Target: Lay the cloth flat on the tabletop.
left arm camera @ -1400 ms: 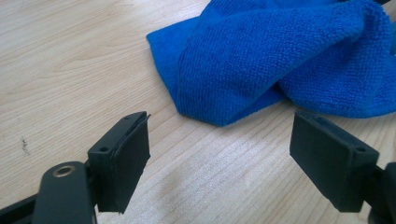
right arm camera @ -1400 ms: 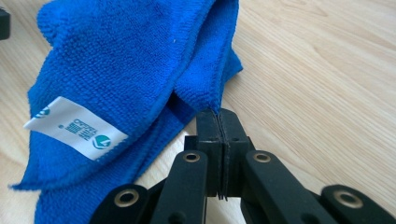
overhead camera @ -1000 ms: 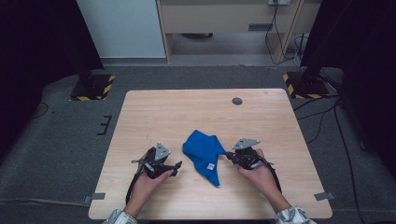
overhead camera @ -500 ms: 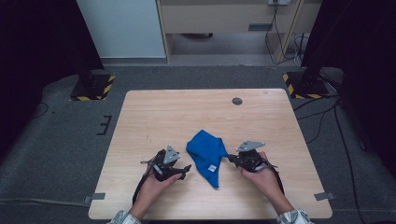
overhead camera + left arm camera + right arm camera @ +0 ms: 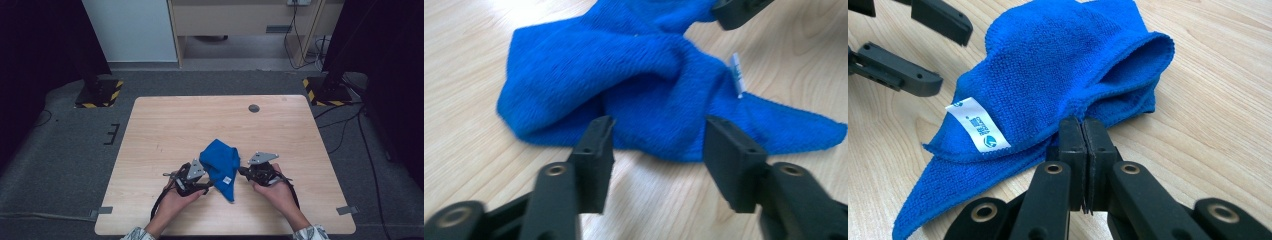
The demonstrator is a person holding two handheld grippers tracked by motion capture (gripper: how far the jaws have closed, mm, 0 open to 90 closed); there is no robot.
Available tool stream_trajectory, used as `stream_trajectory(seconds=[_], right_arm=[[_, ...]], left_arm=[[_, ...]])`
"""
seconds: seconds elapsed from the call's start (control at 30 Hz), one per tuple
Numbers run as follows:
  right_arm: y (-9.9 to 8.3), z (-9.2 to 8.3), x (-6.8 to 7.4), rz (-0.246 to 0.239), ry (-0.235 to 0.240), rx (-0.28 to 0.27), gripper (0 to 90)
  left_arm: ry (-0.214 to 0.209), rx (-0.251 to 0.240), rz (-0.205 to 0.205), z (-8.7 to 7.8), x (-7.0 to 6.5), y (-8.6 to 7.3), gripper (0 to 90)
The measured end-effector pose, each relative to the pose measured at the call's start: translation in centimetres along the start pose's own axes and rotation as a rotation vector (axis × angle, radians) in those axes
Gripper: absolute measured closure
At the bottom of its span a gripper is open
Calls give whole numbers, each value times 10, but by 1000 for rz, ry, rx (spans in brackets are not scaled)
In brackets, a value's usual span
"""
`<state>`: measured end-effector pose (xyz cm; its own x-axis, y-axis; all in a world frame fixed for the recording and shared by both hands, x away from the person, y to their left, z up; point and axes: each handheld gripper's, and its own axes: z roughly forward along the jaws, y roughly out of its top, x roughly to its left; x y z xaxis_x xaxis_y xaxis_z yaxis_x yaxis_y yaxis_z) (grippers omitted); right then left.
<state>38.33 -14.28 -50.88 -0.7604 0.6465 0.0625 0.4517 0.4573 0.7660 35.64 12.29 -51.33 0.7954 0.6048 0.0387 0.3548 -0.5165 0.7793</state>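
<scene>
A crumpled blue cloth (image 5: 220, 164) is lying on the wooden worktop (image 5: 160, 125), between the two claws. The left claw (image 5: 656, 145) is pointing at the cloth's near edge with its jaws standing about half apart; they have just been closing, and the pads are sitting right at the folded hem without pressing on it, bare wood showing between them. In the high view this left claw (image 5: 207, 184) is sitting just beside the cloth's left side.

The right claw (image 5: 1083, 137) is gripping with its jaws pressed together, pinching a folded edge of the cloth at their tips; in the high view the right claw (image 5: 243, 171) is touching the cloth's right side. A white label (image 5: 977, 131) is lying on the cloth just to the left of this claw's tips, and the cloth's narrow tail is trailing back towards the person. Each claw is being held in one of the person's hands.
</scene>
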Motion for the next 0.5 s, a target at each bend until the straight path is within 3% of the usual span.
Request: stream_trajectory(seconds=[0.33, 0.4, 0.5], right_arm=[[0, 1, 1, 0, 0, -1, 890], [0, 1, 1, -1, 0, 1, 891], [0, 0, 1, -2, -2, -3, 891]], left_arm=[[-29, 7, 54, 10, -13, 7, 579], [-14, 17, 81, 11, -14, 8, 627], [-27, 13, 93, 11, -13, 10, 724]])
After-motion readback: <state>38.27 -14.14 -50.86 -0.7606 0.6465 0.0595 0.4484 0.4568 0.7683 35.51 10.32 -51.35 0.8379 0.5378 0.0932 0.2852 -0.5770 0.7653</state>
